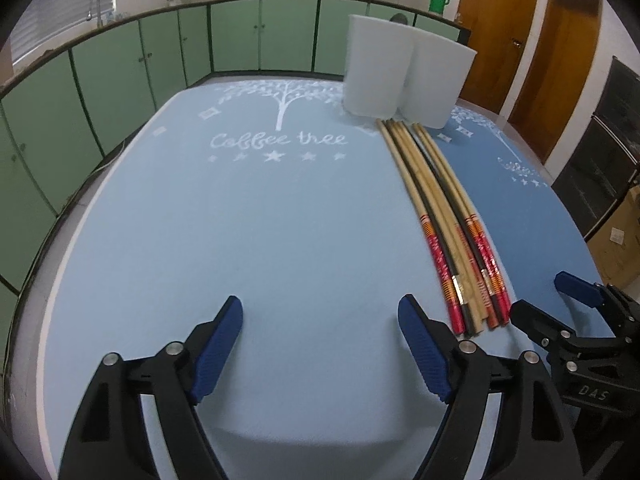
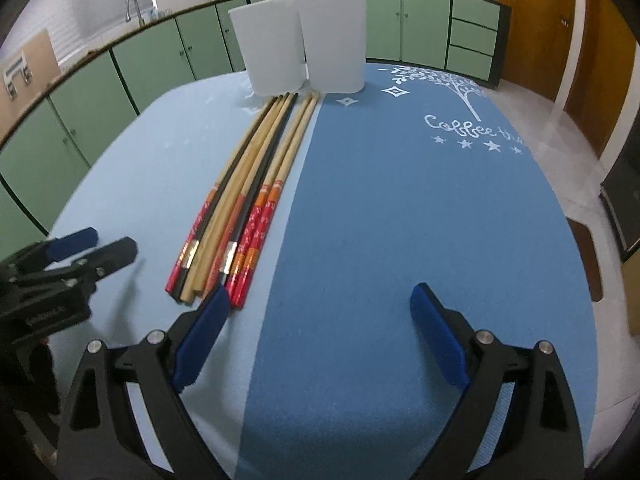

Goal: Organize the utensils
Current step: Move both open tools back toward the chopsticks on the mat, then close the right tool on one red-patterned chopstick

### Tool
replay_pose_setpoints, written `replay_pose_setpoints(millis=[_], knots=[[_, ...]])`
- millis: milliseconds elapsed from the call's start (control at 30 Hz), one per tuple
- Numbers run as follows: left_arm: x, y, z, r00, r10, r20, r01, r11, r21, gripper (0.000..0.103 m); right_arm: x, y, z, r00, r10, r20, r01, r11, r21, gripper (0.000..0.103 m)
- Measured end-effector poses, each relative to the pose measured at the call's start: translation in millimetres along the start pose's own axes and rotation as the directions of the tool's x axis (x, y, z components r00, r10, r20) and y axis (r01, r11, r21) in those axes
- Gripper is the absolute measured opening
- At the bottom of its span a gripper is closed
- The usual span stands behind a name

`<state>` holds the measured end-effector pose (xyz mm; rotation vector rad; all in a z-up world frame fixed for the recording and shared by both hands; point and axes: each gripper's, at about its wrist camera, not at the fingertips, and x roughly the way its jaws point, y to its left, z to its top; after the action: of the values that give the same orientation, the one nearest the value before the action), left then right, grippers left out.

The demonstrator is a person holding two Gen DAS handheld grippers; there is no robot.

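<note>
You are holding both grippers, left gripper [image 1: 320, 344] and right gripper [image 2: 320, 332], with fingers wide and empty; a careless grab risks scattering the chopsticks [image 2: 244, 200] lying mid-frame on the bench [image 2: 400, 220].

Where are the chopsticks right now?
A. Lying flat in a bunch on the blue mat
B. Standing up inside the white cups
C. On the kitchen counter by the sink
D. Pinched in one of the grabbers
A. The chopsticks lie flat together on the blue mat, their tips pointing at the two white cups, and both grabbers, left and right, are open with nothing in them.
</note>
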<state>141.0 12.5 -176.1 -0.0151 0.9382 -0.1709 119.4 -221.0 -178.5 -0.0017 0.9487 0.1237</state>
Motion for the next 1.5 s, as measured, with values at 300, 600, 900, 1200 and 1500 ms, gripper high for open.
replay_pose_setpoints(millis=[300,600,900,1200,1500], knots=[[-1,1,-4,1.0,0.002,0.008,-0.002,1.0,0.009,0.079,4,6,0,0.996,-0.088,-0.001,0.088,0.996,-0.025,0.089],[0,1,-4,1.0,0.008,0.013,-0.008,1.0,0.009,0.081,-13,-15,-5,0.999,0.017,0.051,-0.022,0.996,0.083,0.07],[-1,1,-4,1.0,0.009,0.008,-0.009,1.0,0.008,0.081,-10,8,-5,0.996,0.073,0.048,-0.075,0.996,0.04,0.034],[-2,-6,-5,1.0,-0.004,0.001,0.004,1.0,0.022,0.081,-11,9,-8,0.996,0.074,0.048,-0.075,0.997,0.028,0.005],[-2,-36,-9,0.998,-0.055,-0.014,0.056,0.995,0.086,0.081,-17,-28,-10,0.998,0.026,0.056,-0.032,0.994,0.106,0.005]])
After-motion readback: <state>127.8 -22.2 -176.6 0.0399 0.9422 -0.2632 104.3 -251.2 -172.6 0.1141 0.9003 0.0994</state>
